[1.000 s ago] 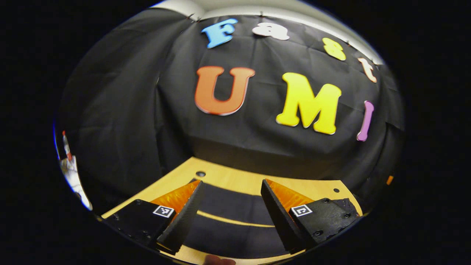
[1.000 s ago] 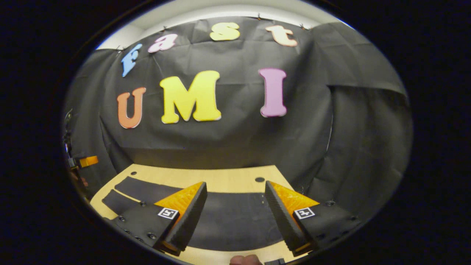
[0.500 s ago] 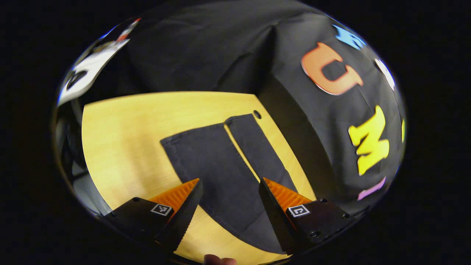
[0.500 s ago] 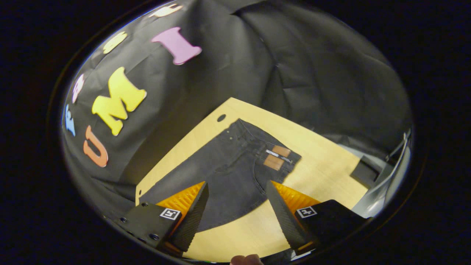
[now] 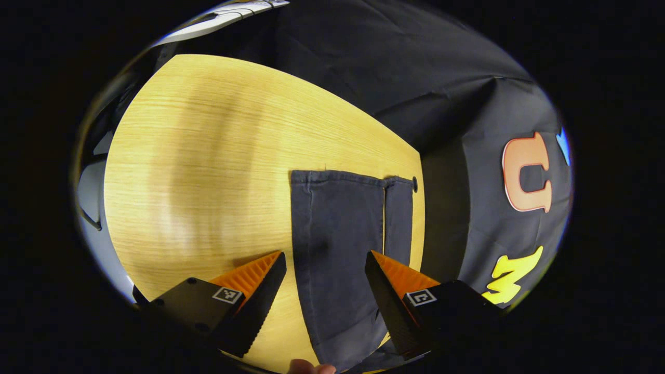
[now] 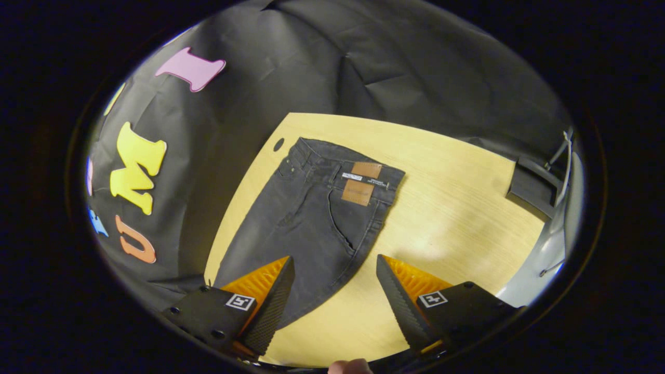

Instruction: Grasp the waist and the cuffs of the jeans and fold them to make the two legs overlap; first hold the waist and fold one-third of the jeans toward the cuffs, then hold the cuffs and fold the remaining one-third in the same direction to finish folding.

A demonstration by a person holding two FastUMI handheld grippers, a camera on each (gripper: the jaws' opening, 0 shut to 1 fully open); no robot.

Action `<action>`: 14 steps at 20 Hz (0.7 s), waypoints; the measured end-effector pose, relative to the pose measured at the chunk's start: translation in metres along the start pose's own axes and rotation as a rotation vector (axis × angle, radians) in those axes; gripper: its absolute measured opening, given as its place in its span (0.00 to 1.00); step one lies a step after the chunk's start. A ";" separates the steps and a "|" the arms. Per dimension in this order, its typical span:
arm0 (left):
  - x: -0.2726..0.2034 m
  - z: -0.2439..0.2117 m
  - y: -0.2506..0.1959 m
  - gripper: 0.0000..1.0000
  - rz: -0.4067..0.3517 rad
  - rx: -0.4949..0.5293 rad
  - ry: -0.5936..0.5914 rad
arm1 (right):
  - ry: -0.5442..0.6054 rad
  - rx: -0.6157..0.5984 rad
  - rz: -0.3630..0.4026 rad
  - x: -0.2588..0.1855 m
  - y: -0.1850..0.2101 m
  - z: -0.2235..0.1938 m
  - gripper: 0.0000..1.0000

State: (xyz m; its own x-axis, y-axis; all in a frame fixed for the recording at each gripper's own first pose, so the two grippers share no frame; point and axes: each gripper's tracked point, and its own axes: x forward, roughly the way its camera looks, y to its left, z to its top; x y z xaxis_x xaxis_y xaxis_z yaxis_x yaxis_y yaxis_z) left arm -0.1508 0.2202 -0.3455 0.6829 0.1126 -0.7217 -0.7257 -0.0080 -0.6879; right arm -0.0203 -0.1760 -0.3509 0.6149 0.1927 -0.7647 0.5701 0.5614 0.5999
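Observation:
Dark jeans lie flat on a light wooden table. In the left gripper view the two legs (image 5: 337, 234) run away from me side by side, their cuffs (image 5: 353, 178) at the far end near the table's edge. My left gripper (image 5: 324, 304) hovers open above the nearer leg, holding nothing. In the right gripper view the waist (image 6: 345, 163) with a brown patch (image 6: 361, 184) lies at the far end. Over the hip part my right gripper (image 6: 335, 306) is open and holds nothing.
The table (image 5: 208, 171) stretches bare to the left of the legs, and to the right of the waist (image 6: 457, 208) in the right gripper view. Black cloth walls rise just behind the jeans. A dark object (image 6: 532, 184) stands beyond the table's right end.
Both grippers have tilted down and swung outward: from facing the back wall, the left now looks along the legs to the cuffs, the right toward the waist. Both stay open.

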 end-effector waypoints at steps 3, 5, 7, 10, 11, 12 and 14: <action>0.011 0.001 -0.007 0.96 -0.005 0.028 0.000 | 0.012 0.043 -0.014 0.011 -0.007 -0.001 0.93; 0.017 0.002 -0.013 0.96 -0.015 0.033 -0.002 | 0.018 0.086 -0.019 0.025 -0.015 0.000 0.93; 0.023 0.004 -0.018 0.96 -0.036 0.023 -0.008 | 0.014 0.113 -0.025 0.032 -0.021 0.004 0.98; 0.029 0.005 -0.026 0.96 -0.065 -0.001 -0.007 | -0.005 0.148 -0.010 0.039 -0.020 0.017 0.97; 0.031 0.005 -0.028 0.95 -0.071 -0.003 -0.003 | -0.008 0.154 -0.005 0.042 -0.019 0.019 0.96; 0.033 0.005 -0.029 0.85 -0.075 -0.002 -0.001 | -0.013 0.156 -0.001 0.047 -0.016 0.024 0.96; 0.036 0.004 -0.032 0.94 -0.078 0.003 0.003 | -0.019 0.155 0.008 0.052 -0.012 0.030 0.95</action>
State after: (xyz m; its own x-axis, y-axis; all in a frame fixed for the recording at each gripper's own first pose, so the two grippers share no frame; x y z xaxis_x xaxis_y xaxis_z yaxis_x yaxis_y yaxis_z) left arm -0.1034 0.2283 -0.3486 0.7379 0.1094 -0.6660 -0.6703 0.0041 -0.7421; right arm 0.0211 -0.1964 -0.3905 0.6293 0.1801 -0.7560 0.6414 0.4290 0.6361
